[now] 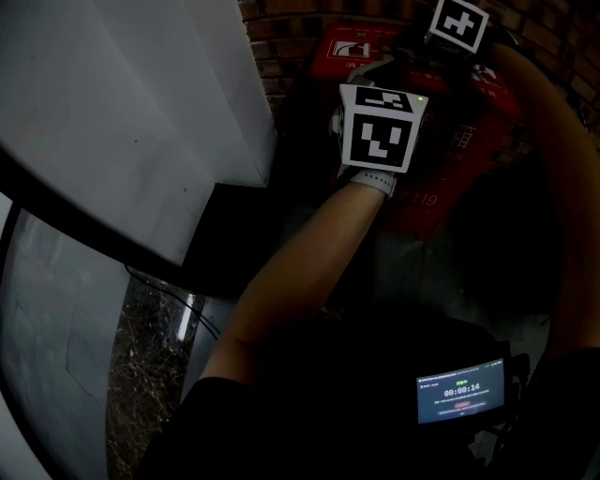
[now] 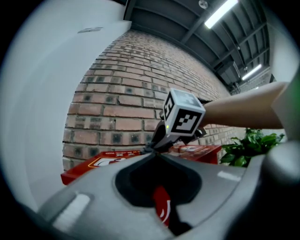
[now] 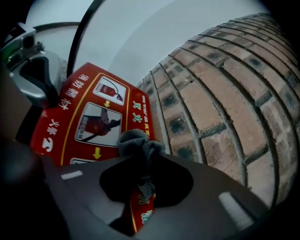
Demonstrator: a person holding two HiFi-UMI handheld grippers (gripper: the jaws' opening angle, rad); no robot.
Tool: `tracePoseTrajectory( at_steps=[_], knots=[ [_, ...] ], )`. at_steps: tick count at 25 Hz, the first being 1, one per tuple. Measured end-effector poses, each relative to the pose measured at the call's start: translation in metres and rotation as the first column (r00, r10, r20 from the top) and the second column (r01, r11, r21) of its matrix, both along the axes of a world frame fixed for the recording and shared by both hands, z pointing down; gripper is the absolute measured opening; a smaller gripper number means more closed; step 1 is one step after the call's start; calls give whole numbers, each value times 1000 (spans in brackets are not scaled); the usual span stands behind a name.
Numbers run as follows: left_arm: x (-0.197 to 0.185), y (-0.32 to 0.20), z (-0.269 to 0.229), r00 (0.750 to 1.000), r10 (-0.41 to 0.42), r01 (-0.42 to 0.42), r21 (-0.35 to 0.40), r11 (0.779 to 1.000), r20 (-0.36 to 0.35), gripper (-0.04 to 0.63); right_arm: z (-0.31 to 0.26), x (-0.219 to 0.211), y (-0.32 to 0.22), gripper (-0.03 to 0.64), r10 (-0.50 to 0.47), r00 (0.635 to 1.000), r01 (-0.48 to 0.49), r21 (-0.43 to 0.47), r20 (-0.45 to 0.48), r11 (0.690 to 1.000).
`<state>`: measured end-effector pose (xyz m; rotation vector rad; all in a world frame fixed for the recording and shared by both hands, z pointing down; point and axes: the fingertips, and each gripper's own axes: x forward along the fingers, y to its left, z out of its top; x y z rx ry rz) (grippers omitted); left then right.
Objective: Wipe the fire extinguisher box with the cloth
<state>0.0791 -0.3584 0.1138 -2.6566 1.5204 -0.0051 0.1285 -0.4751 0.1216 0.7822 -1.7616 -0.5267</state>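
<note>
The red fire extinguisher box [image 1: 422, 178] stands against the brick wall. Its lid [image 3: 89, 122] carries printed pictograms. My right gripper [image 3: 140, 151] is shut on a bunched grey cloth [image 3: 136, 140], and the cloth is pressed onto the lid near its wall-side edge. My left gripper [image 2: 153, 151] is shut with nothing between its tips and hovers just over the lid [image 2: 98, 161], close beside the right gripper. In the head view I see only the marker cubes, the left one [image 1: 378, 131] nearer me and the right one [image 1: 459, 23] farther back.
The brick wall [image 3: 220, 93] runs right behind the box. A white panel [image 1: 122, 122] rises to the left. A green plant [image 2: 248, 145] grows past the box's far end. A small lit screen [image 1: 461, 389] sits low by my body.
</note>
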Motion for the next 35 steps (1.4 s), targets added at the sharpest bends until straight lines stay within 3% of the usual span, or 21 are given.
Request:
tracePoseTrajectory(
  at_steps=[4, 11, 21, 26, 31, 35],
  knots=[
    [-2, 1, 0, 1000, -9, 9, -7, 1000, -3, 0, 10, -7, 23, 54, -36, 999, 36, -54, -3, 998],
    [-4, 1, 0, 1000, -23, 23, -15, 1000, -5, 0, 12, -17, 65, 54, -85, 996, 82, -71, -39, 994],
    [-1, 10, 3, 997, -58, 60, -37, 998, 47, 0, 14, -20, 103, 52, -116, 992, 112, -80, -52, 991],
    [-5, 16, 1, 998, -65, 66, -50, 997, 26, 0, 12, -20, 119, 52, -144, 976, 146, 0, -161, 989],
    [-4, 25, -4, 997, -70, 72, -32, 997, 35, 0, 5, -24, 135, 52, -172, 918, 247, 177, -358, 953],
    [-1, 30, -7, 997, -66, 67, -20, 998, 32, 0, 8, -25, 147, 52, -175, 908, 267, 205, -380, 942]
  ],
)
